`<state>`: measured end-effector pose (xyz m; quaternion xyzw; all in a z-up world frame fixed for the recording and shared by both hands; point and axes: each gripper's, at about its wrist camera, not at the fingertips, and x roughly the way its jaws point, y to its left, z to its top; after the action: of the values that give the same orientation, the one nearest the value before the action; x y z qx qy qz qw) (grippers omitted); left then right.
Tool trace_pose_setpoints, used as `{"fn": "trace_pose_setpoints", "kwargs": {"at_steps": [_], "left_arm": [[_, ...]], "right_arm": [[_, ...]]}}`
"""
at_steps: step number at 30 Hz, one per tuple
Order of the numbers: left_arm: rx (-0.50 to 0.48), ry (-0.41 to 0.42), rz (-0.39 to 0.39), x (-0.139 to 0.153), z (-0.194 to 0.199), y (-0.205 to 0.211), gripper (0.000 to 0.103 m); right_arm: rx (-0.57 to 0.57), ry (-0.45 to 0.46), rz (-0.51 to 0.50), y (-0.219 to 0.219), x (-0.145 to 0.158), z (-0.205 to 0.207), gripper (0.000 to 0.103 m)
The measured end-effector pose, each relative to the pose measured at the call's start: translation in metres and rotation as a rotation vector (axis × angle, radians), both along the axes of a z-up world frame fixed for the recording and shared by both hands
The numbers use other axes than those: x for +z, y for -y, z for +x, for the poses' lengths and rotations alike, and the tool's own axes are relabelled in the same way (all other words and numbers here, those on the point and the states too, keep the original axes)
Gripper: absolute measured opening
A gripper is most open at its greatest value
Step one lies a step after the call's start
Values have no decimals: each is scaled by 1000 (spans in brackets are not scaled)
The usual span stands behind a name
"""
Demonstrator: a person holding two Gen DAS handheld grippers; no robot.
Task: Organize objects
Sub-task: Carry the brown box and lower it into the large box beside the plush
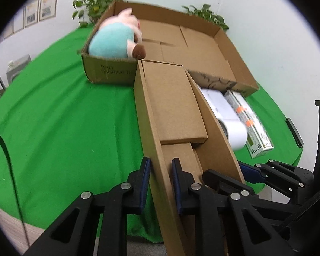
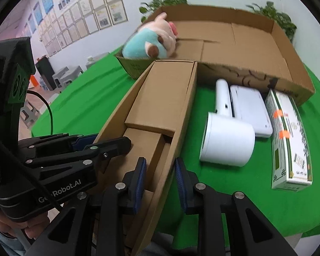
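A long narrow cardboard box (image 1: 172,106) (image 2: 160,106) is held above the green table, its far end at the big open carton (image 1: 202,49) (image 2: 234,42). My left gripper (image 1: 161,183) straddles the box's left wall, its pads close to the wall on each side. My right gripper (image 2: 160,183) straddles the right wall the same way; it also shows in the left wrist view (image 1: 230,175). A pink and blue plush pig (image 1: 117,38) (image 2: 151,42) lies in the carton's left end.
On the green cloth (image 1: 64,117) to the right of the narrow box lie a white hair dryer (image 2: 226,136), a flat white device (image 2: 251,108) and a white and green packet box (image 2: 288,140). Plants (image 1: 93,4) stand behind the carton. The table's front edge is near.
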<state>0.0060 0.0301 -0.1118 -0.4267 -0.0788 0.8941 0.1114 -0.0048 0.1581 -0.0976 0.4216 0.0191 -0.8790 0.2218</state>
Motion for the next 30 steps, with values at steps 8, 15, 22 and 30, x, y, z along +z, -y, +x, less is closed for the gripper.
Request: {"fn": "trace_pose_setpoints", "kwargs": {"at_steps": [8, 15, 22, 30], "left_arm": [[14, -106, -65, 40, 7, -15, 19], [-7, -173, -93, 66, 0, -31, 19], [-33, -206, -89, 82, -20, -44, 19], [-63, -225, -81, 95, -56, -53, 19]], "right_arm": [[-7, -94, -85, -16, 30, 7, 25], [-39, -161, -134, -37, 57, 7, 25], [-80, -191, -152, -52, 76, -3, 25], [-124, -218, -150, -62, 93, -28, 25]]}}
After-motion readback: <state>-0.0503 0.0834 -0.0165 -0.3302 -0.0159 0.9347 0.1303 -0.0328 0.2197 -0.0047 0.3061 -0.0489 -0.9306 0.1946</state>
